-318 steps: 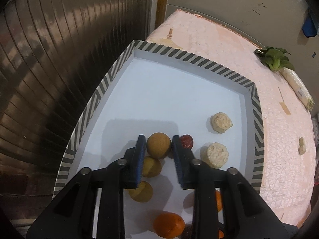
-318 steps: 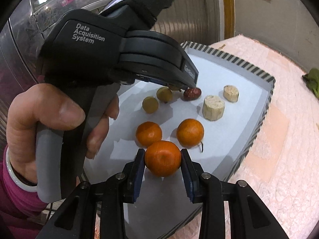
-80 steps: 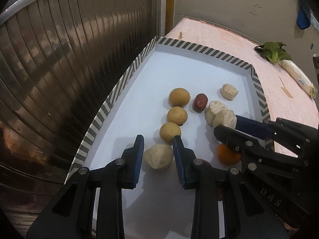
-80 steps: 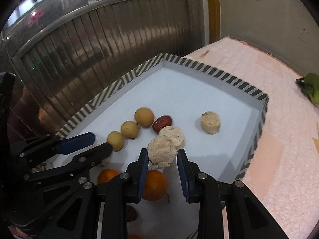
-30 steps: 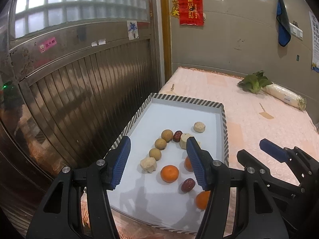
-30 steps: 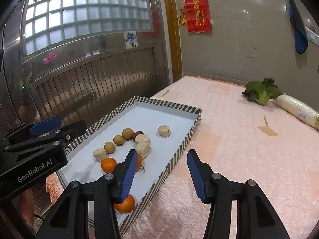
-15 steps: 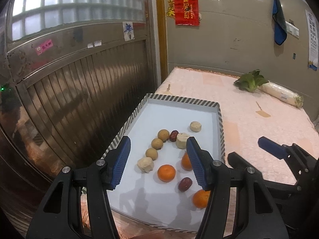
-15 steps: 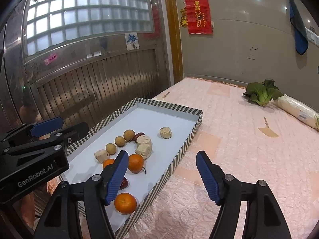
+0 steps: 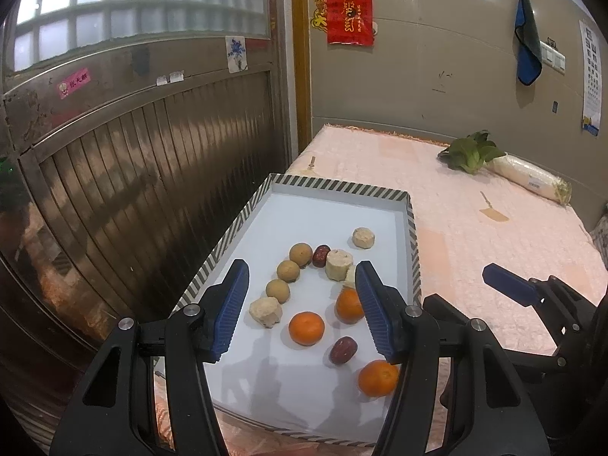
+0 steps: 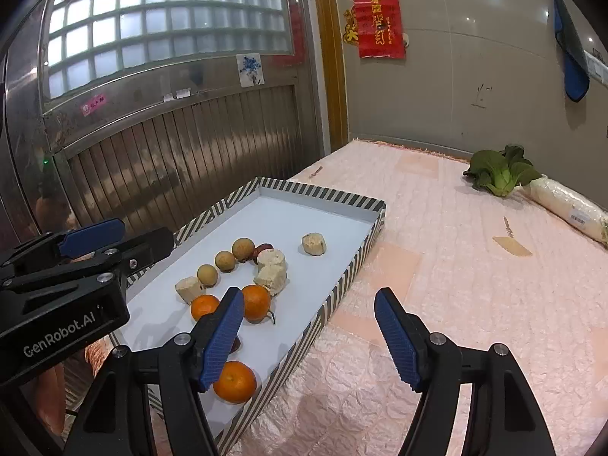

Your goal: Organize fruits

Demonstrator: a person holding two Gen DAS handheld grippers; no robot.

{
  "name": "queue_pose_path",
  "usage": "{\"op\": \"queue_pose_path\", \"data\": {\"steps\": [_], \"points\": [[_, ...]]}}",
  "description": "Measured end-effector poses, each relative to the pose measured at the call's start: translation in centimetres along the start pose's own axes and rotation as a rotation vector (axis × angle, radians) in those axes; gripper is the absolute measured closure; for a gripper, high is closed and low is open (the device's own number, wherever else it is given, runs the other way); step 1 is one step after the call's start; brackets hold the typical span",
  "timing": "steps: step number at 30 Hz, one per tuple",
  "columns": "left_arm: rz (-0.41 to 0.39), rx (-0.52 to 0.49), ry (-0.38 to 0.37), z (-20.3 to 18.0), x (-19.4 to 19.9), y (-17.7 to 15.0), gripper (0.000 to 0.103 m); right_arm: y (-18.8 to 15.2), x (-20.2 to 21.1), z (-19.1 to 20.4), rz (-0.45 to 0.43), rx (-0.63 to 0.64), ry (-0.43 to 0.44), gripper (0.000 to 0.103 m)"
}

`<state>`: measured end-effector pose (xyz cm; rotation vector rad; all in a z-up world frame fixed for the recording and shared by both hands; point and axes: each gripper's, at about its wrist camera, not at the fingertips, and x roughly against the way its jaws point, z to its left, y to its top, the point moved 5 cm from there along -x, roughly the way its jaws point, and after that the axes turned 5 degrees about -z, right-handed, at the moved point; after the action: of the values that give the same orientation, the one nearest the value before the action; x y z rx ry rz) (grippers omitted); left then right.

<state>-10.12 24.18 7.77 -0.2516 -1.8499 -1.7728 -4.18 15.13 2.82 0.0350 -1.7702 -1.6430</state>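
A white tray with a striped rim (image 9: 334,184) (image 10: 342,197) lies on the pink table. In it are three oranges (image 9: 306,327) (image 10: 234,381), three tan round fruits (image 9: 287,270) (image 10: 225,261), two dark red dates (image 9: 342,350), and several pale cut chunks (image 9: 266,311) (image 10: 314,243). My left gripper (image 9: 302,306) is open and empty, held high above the tray's near end. My right gripper (image 10: 307,336) is open and empty, above the tray's right rim and the tablecloth. Each gripper shows in the other's view.
A pink textured cloth (image 10: 475,285) covers the table. A green leafy vegetable (image 10: 499,174) and a wrapped white radish (image 10: 566,205) lie at the far right. A ribbed metal door (image 9: 133,174) stands along the tray's left side. A wall is behind.
Both grippers let go of their pieces, opened wide and pulled back and up from the tray. Over the last second they rose slightly more; the fruits stay still.
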Motion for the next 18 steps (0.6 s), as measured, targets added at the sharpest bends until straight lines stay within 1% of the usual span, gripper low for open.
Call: {"op": "queue_pose_path", "data": {"steps": [10, 18], "points": [[0.019, 0.001, -0.006, 0.3, -0.9, 0.1, 0.045, -0.2, -0.5, 0.0, 0.013, -0.002, -0.005, 0.034], [0.005, 0.009, 0.009, 0.7, -1.2, 0.0, 0.045, -0.3, -1.1, 0.2, 0.023, -0.002, -0.007, 0.034]]}}
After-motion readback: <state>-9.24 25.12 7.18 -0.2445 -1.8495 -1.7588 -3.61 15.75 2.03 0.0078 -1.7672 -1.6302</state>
